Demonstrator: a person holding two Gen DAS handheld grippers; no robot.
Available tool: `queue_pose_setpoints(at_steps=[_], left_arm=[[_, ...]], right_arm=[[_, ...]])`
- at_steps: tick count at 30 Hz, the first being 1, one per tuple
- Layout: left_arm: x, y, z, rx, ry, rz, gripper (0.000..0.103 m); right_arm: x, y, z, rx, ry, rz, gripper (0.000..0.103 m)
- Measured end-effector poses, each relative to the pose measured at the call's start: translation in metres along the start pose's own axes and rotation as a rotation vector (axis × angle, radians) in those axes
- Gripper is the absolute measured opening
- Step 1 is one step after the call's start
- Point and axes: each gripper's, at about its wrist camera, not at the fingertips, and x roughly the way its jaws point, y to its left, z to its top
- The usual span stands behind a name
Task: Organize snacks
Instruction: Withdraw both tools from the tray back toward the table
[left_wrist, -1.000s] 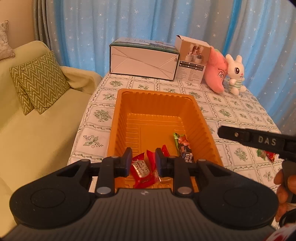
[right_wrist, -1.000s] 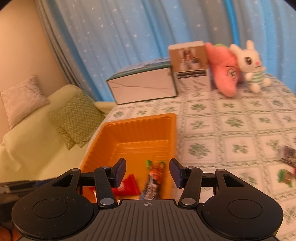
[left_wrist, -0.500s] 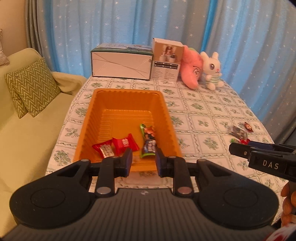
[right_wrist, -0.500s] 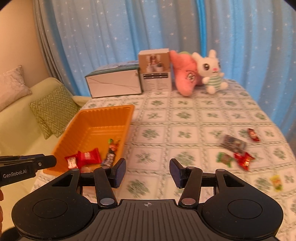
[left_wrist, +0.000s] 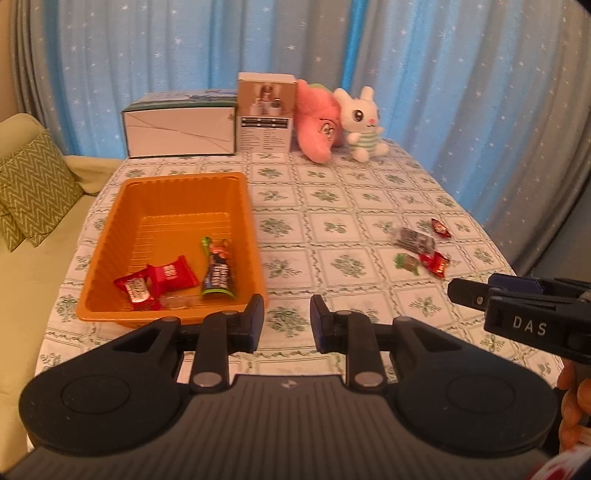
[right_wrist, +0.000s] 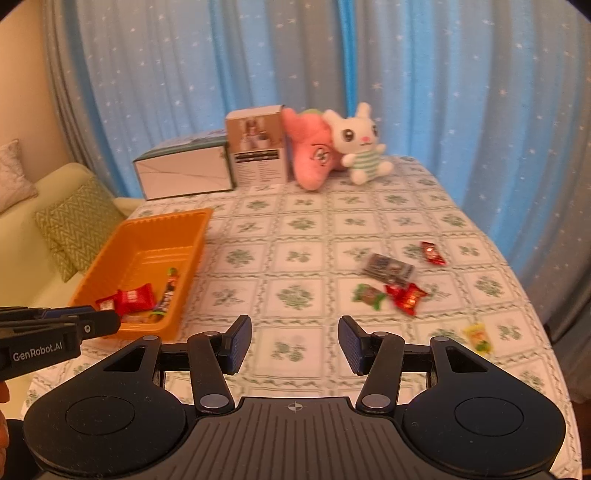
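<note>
- Your left hand-held gripper (left_wrist: 286, 319) – jaws narrowly parted, empty, beside the orange tray (left_wrist: 110, 236) holding sorted snacks.
- Your right hand-held gripper (right_wrist: 294, 347) – half-open, nothing gripped, facing loose red candy (right_wrist: 406, 297) on the table (right_wrist: 303, 229).

My table wears a cloth (left_wrist: 347, 225) of white squares printed with green sprigs. At its far edge a long white carton (left_wrist: 180, 127) with a teal top lies on its side, and a smaller upright box (left_wrist: 265, 112) with a product photo and dark print stands just beside it on the right. Against that box leans a pink plush toy (left_wrist: 317, 122), with a white plush rabbit (left_wrist: 364, 123) in a green-striped top touching its right side. Behind everything hang blue star-dotted curtains (right_wrist: 424, 92). Off to the left I see a pale yellow-green sofa (left_wrist: 26, 280) with a green zigzag cushion (left_wrist: 31, 188) on it
</note>
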Motion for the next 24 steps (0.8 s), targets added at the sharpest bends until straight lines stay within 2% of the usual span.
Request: queue_pose_setpoints(at_steps=[13,24], left_arm=[[0.009,-0.046,-0.002,0.056,0.024,-0.062,0.024],[0.022,-0.067,-0.002,0.085,0.045,-0.1,0.024]], right_arm=[[-0.014,-0.041,-0.014,0.041,-0.004,-0.052,0.052],[-0.019,-0.089,-0.032,0.116,-0.01,-0.129,0.052]])
